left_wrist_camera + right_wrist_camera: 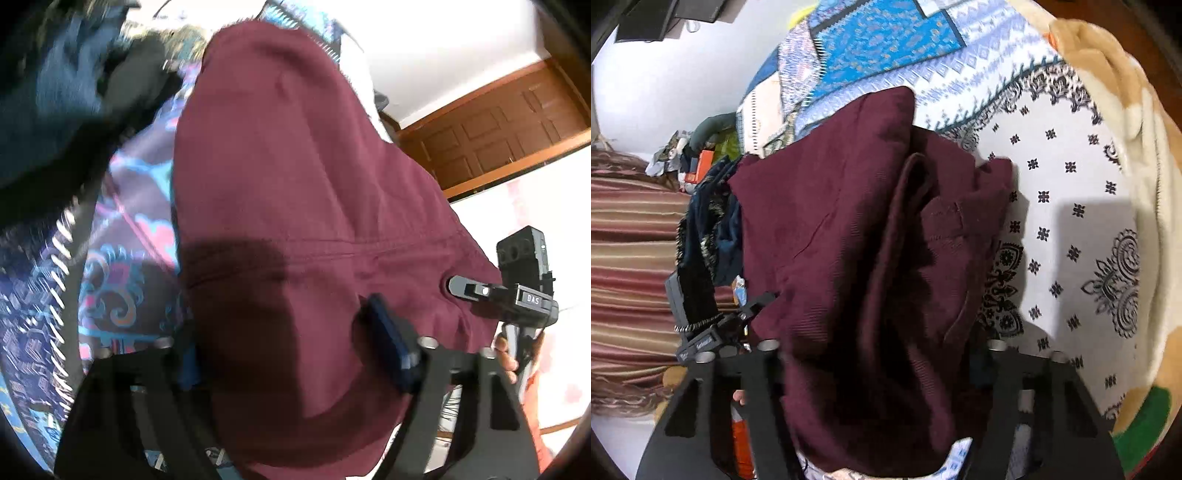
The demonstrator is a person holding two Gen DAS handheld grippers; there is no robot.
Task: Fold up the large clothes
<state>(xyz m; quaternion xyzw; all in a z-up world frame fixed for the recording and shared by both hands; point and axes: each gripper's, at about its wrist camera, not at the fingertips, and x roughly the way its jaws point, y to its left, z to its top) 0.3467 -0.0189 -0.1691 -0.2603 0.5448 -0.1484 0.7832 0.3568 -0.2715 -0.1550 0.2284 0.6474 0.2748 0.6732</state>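
Left view only: wooden door (495, 136) at 2 o'clock.
Right view only: beige blanket (1123, 122) at 2 o'clock.
Left gripper (291, 354): holding maroon garment (295, 177).
Right gripper (879, 369): grip unclear, garment between jaws.

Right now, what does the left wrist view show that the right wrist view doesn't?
Only left wrist: a brown panelled wooden door, the right gripper at the cloth's edge, purple-pink swirl-print fabric.
Only right wrist: white bedsheet with black floral print, red-striped cloth, tan plush blanket, the left gripper.
Both: the maroon garment filling the centre, draped between each view's own fingers.
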